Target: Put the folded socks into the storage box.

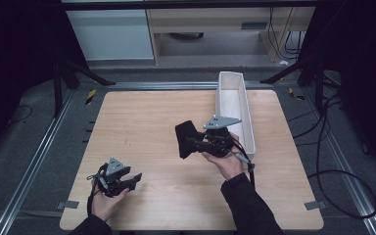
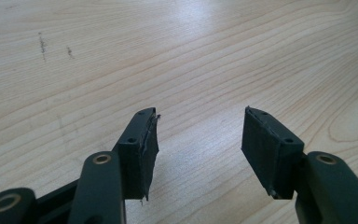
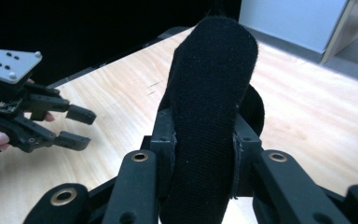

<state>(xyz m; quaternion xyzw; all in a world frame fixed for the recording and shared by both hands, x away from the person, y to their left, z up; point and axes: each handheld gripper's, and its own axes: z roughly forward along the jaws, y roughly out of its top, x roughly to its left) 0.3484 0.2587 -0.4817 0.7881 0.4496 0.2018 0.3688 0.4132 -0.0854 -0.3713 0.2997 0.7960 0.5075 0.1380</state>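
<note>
Pale wood desk [image 1: 147,127], bare grain under the left gripper [image 1: 131,179], which sits near the front-left corner in the person's left hand [image 1: 105,200]; jaws apart, nothing between them, pads [image 2: 144,154] worn at the edges. Mid-desk, toward the right: right gripper [image 1: 192,142] raised off the surface, jaws clamped on a black fabric piece [image 3: 209,93]. Just beyond it, a long white tray [image 1: 245,110] along the right edge, reaching the far right corner.

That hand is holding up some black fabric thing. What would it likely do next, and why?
Probably carry it right, over the white tray. The right gripper is shut on the black fabric piece, lifted above the table; the left gripper is open with nothing between its jaws.
</note>
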